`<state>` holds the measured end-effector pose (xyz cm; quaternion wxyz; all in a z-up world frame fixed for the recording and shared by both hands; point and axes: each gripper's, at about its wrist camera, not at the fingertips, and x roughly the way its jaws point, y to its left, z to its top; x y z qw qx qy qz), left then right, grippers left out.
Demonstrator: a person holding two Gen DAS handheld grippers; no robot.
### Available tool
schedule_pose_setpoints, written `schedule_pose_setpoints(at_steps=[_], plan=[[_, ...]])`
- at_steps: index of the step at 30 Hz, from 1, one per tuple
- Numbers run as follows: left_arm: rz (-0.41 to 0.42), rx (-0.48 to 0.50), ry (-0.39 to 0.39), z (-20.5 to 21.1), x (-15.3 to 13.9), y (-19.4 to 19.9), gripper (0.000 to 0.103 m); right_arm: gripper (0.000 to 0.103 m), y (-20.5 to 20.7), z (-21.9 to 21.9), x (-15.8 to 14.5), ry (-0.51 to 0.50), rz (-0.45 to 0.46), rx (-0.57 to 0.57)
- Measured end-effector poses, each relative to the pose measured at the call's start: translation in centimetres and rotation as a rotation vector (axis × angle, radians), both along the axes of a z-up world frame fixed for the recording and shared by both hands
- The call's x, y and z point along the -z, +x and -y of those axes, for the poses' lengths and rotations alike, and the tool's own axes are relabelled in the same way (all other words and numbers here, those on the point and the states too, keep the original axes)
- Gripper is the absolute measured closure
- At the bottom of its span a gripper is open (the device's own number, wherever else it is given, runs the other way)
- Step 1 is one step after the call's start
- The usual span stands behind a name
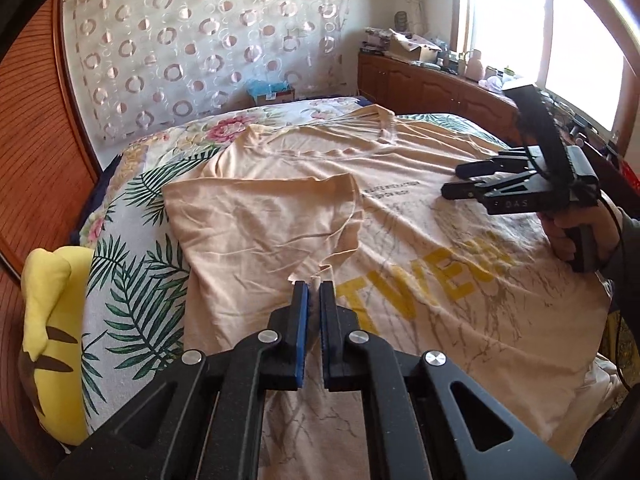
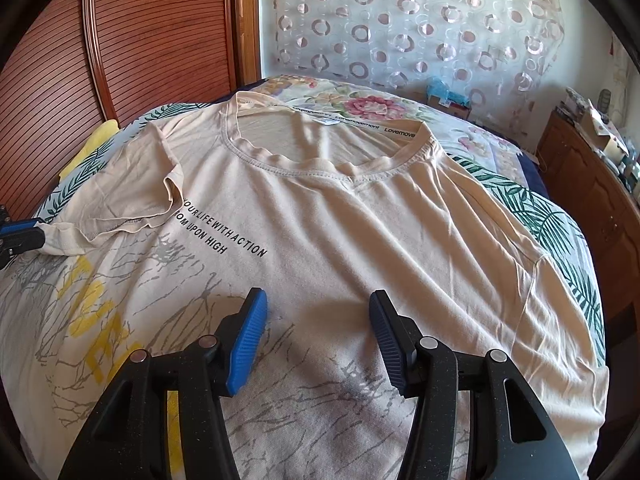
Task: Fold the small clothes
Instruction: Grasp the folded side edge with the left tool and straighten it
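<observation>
Left gripper (image 1: 314, 286), jaws clamped on the beige printed cotton T-shirt's (image 2: 340, 220) folded-in sleeve hem; right gripper (image 2: 318, 320), jaws apart, hovers mid-chest.

Floral and palm-leaf bedspread (image 1: 132, 280) over bed; yellow plush toy (image 1: 52, 320) at its edge; ringed sheer curtain (image 2: 420, 20); slatted wooden panel (image 2: 160, 40); cluttered wooden cabinet (image 1: 420, 80) below bright window (image 1: 560, 40); open cardboard box (image 1: 272, 94).
</observation>
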<state>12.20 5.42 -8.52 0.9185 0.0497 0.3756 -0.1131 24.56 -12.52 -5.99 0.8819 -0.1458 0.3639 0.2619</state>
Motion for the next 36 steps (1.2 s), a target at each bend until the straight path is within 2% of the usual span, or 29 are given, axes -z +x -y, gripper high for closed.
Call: schedule_pose_setpoints(at_steps=[6, 10, 12, 14, 18, 19, 25, 27, 30, 33, 36], plan=[[-0.019, 0.053, -0.029, 0.8, 0.6, -1.5, 0.096, 0.048, 0.0, 0.0, 0.0, 0.000, 0.000, 0.000], [-0.022, 0.057, -0.052, 0.7, 0.6, -2.6, 0.091, 0.048, 0.0, 0.0, 0.0, 0.001, 0.001, 0.000], [-0.016, 0.054, -0.065, 0.6, 0.4, -2.9, 0.085, 0.048, 0.0, 0.0, 0.0, 0.001, 0.001, 0.000], [-0.008, 0.050, -0.082, 0.4, 0.1, -3.1, 0.066, 0.048, 0.0, 0.0, 0.0, 0.001, 0.001, 0.001], [0.024, 0.031, -0.096, -0.3, -0.4, -3.0, 0.052, 0.048, 0.0, 0.0, 0.0, 0.001, 0.002, 0.001], [0.024, 0.011, -0.091, -0.5, -0.5, -2.7, 0.044, 0.048, 0.0, 0.0, 0.0, 0.001, 0.002, 0.001], [-0.048, -0.079, -0.108, -2.3, 1.1, 0.4, 0.022, 0.048, 0.0, 0.0, 0.0, 0.001, 0.002, 0.001], [-0.070, -0.096, -0.108, -2.7, 2.0, 1.3, 0.022, 0.048, 0.0, 0.0, 0.0, 0.001, 0.002, 0.001], [-0.113, -0.121, -0.066, -3.0, 3.3, 2.5, 0.021, 0.047, 0.0, 0.0, 0.0, 0.001, 0.002, 0.001], [-0.113, -0.119, -0.062, -3.0, 3.2, 2.7, 0.021, 0.047, 0.0, 0.0, 0.0, 0.001, 0.003, 0.001], [-0.115, -0.114, -0.011, -2.5, 3.6, 2.8, 0.018, 0.047, 0.0, 0.1, 0.1, -0.001, 0.005, 0.002]])
